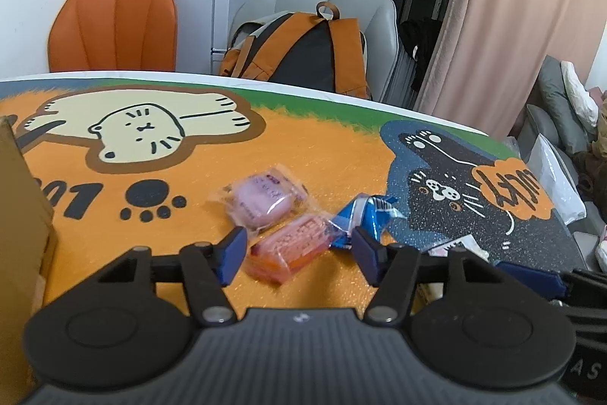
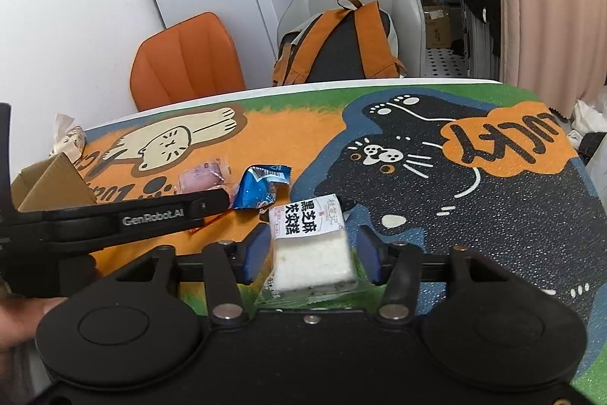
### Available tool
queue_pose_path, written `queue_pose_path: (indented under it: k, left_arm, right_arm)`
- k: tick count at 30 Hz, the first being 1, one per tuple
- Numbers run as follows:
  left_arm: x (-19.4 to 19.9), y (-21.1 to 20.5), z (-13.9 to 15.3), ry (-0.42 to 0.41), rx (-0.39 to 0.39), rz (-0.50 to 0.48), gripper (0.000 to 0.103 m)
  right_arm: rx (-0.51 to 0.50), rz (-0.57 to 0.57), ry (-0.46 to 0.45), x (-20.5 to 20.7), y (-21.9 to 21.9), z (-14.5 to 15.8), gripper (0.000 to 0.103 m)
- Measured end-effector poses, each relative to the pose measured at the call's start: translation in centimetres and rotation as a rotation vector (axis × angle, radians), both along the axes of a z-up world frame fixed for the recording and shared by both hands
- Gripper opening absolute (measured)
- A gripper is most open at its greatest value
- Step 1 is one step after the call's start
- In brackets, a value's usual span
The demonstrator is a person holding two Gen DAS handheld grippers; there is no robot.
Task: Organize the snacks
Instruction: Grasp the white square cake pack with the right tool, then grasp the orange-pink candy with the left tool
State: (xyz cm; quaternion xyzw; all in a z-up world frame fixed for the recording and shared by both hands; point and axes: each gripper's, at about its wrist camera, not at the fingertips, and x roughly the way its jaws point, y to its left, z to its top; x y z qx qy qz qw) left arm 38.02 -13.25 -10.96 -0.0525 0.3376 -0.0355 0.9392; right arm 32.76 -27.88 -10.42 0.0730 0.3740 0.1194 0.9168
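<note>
- Right gripper (image 2: pixel 310 253): jaws wide apart, straddling the white cake packet (image 2: pixel 312 253). Blue pads flank it on both sides with a gap visible each side, so we're not gripping it, nothing held.
- Packet's long axis runs along our fingers, pointing away from the camera; label end far, near end tucked under the gripper body. We judge closing across the short width is the right call.
- It lies on the cat-print mat (image 2: pixel 493 215), at the border of the orange and blue-black areas.
- Left gripper (image 1: pixel 297 253): also wide open and empty, low over the mat, pads either side of the orange-pink packet (image 1: pixel 292 249). That packet sits skewed to our fingers, not square.
- Pink packet (image 1: pixel 261 202) just beyond it, touching or nearly; blue wrapper (image 1: pixel 364 219) just beside the right pad of the left gripper, a snag risk on closing.
- Each hand is already on its own snack; right is better aligned, we'd close that first.
- Cardboard box (image 2: pixel 53 183) is at far left, nearer the left hand; likely the drop target, can't confirm.
- Right-hand view: left tool crosses in front, so we'd watch for a clash on the carry.
</note>
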Motion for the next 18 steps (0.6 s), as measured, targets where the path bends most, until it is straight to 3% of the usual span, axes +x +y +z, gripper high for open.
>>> queue_pose_path:
  k: [2,3,4,12,14,18]
  left_arm:
    - [0.1,-0.1,-0.3,0.011,0.007,0.001,0.043]
    - [0.2,-0.1,-0.4,0.022,0.005,-0.003,0.032]
    - [0.2,-0.1,-0.6,0.030,0.002,-0.011,0.030]
    - [-1.9,0.0,-0.4,0.039,0.013,-0.039,0.025]
    - [-2.7,0.1,-0.3,0.045,0.007,-0.037,0.025]
    - [-4.5,0.9,0.0,0.069,-0.005,-0.020,0.025]
  right_arm:
    - [0.007,0.005,0.003,0.1,0.0,-0.2,0.058]
    - [0.006,0.009,0.004,0.1,0.2,-0.2,0.058]
    - [-0.001,0.013,0.004,0.1,0.4,-0.3,0.060]
    - [-0.049,0.029,0.014,0.2,1.3,-1.1,0.062]
    - [-0.075,0.036,0.010,0.0,1.6,-1.3,0.053]
    - [-0.098,0.057,0.001,-0.3,2.2,-1.3,0.051]
